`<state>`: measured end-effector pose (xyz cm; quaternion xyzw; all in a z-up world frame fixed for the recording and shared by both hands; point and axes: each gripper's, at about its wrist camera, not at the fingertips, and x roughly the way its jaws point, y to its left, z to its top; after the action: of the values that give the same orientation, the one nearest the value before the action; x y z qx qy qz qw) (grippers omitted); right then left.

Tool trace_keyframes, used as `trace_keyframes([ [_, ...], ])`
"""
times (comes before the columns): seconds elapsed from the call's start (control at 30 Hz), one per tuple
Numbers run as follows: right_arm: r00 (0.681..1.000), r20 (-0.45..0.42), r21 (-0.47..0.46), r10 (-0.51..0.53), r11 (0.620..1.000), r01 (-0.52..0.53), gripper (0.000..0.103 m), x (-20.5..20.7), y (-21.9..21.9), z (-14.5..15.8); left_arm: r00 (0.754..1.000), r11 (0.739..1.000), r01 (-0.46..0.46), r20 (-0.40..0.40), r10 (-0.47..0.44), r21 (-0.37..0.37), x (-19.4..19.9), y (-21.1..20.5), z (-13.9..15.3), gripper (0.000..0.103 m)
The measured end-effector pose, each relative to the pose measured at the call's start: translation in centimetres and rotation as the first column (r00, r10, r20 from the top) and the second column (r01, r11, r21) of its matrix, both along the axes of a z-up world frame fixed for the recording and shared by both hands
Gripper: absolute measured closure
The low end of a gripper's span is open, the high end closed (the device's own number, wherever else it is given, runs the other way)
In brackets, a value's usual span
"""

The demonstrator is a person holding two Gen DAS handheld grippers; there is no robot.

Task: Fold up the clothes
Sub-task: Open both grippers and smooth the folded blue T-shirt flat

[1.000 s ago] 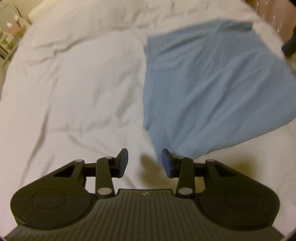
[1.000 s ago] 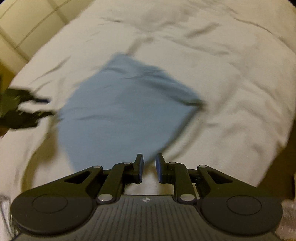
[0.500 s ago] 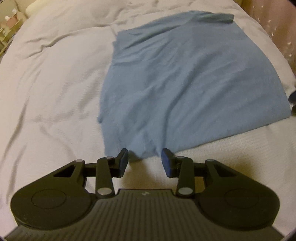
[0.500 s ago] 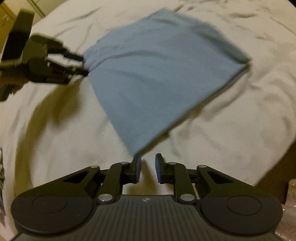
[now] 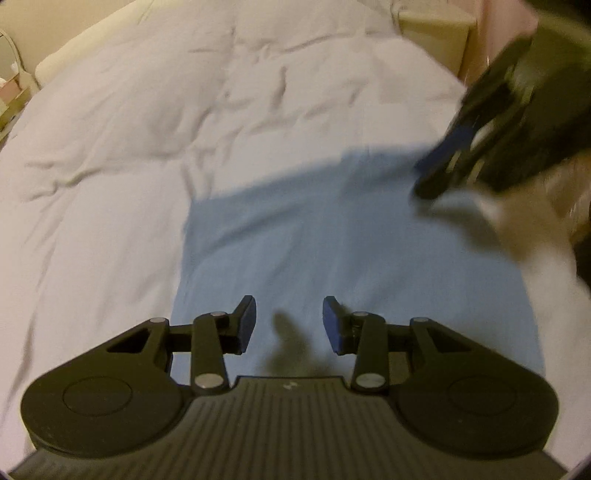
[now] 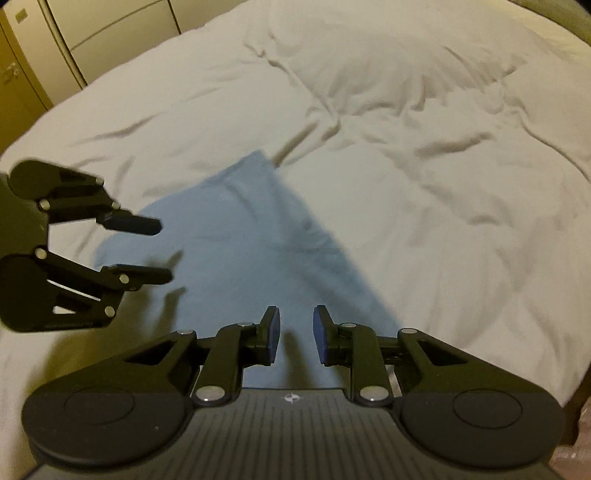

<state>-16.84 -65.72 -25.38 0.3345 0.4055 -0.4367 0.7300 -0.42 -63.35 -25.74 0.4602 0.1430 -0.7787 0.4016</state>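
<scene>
Left gripper (image 5: 289,319) spread, empty, hovering over near edge of light blue garment (image 5: 332,236). Right gripper (image 6: 296,334) also spread, empty, above the garment's opposite side. Garment lies flat on white bed cover (image 6: 424,147).

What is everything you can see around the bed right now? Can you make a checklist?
Surface: white bed cover, wrinkled.
Job's things: blue cloth lying flat on the bed cover.
Clutter: nothing seen on the bed.
Grippers: left gripper open, empty, above the cloth; right gripper open, empty, above the cloth.
Cables: nothing seen.
Surroundings: cabinet doors beyond the bed; shelf with small items at the far edge, blurred.
</scene>
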Motion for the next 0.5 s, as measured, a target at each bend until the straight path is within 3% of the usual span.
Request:
trace_keyframes([
  [0.1, 0.999, 0.015, 0.064, -0.04, 0.997, 0.039, 0.082, -1.7, -2.0, -1.6, 0.998, 0.999, -0.037, -0.057, 0.039, 0.036, -1.7, -3.6, -0.5, 0.068],
  [0.23, 0.999, 0.049, 0.064, -0.018, 0.998, 0.015, 0.081, -3.4, -1.3, -0.4, 0.996, 0.996, -0.055, -0.06, 0.06, 0.076, -2.8, -7.2, -1.6, 0.068],
  [0.5, 0.994, 0.094, 0.155, -0.055, 0.987, 0.04, 0.082, -5.9, -0.2, -2.2, 0.979, 0.97, -0.2, -0.021, 0.205, 0.139, 0.4, -11.7, -4.2, 0.061],
])
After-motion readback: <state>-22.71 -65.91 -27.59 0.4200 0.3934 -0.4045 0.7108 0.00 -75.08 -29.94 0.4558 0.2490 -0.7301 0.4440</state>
